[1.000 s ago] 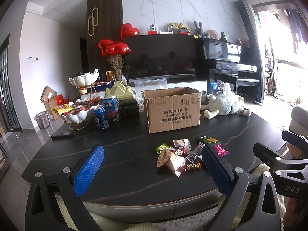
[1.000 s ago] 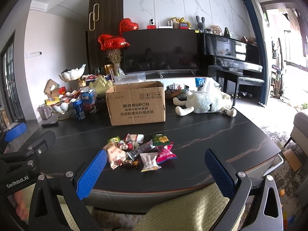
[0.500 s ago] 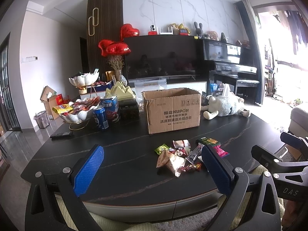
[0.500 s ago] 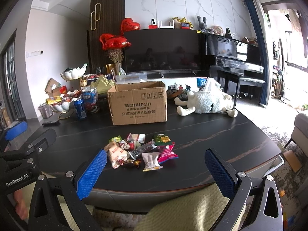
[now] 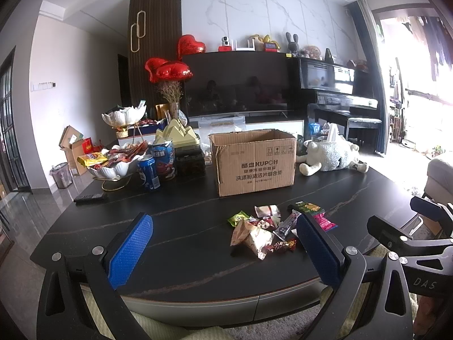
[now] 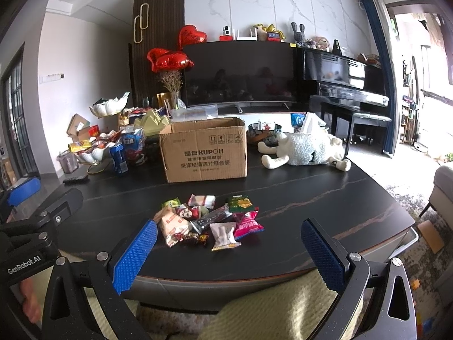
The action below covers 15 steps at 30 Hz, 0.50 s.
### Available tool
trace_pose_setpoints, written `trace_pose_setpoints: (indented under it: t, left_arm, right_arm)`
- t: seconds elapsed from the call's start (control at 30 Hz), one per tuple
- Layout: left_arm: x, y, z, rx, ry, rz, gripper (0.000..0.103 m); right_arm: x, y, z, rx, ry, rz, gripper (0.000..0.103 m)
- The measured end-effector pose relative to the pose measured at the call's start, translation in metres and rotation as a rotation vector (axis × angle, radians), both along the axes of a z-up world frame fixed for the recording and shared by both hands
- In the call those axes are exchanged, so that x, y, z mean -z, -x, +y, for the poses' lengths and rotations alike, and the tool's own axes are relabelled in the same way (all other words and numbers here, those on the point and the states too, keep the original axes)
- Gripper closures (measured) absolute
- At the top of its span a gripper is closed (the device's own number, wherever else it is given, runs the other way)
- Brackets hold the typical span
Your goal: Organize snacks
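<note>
A pile of small snack packets [image 6: 208, 221] lies on the black table, near its front edge; it also shows in the left wrist view [image 5: 271, 229]. An open cardboard box [image 6: 203, 148] stands behind the pile, also in the left wrist view [image 5: 253, 161]. My left gripper [image 5: 223, 249] is open and empty, held at the table's front edge, left of the pile. My right gripper [image 6: 229, 252] is open and empty, just in front of the pile. Each gripper's body shows at the side of the other's view.
A white bowl stand full of snacks [image 5: 116, 161], a blue can [image 5: 148, 172] and dark boxes [image 5: 189, 161] crowd the table's back left. A white plush sheep [image 6: 305, 150] lies at the back right. A remote [image 5: 90, 197] lies at the left edge.
Both grippers have moved slightly forward toward the table; the snack pile sits a little closer in the right wrist view. Nothing was taken hold of.
</note>
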<state>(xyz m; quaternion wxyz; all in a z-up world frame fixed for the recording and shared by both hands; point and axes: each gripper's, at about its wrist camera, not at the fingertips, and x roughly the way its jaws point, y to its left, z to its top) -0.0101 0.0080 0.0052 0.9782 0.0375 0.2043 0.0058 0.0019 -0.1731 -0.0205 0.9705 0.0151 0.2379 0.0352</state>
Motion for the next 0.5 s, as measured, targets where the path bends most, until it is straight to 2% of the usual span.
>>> trace_pose_setpoints:
  t: [0.37,0.5]
  left_arm:
    - [0.02,-0.013,0.002,0.011,0.014,0.057,0.0]
    - [0.032,-0.024,0.004,0.03,0.02,0.098,0.0]
  right_arm:
    - [0.016,-0.013,0.003,-0.041,-0.002,0.033,0.0]
    - [0.03,-0.026,0.001,-0.046,-0.012,0.076,0.0]
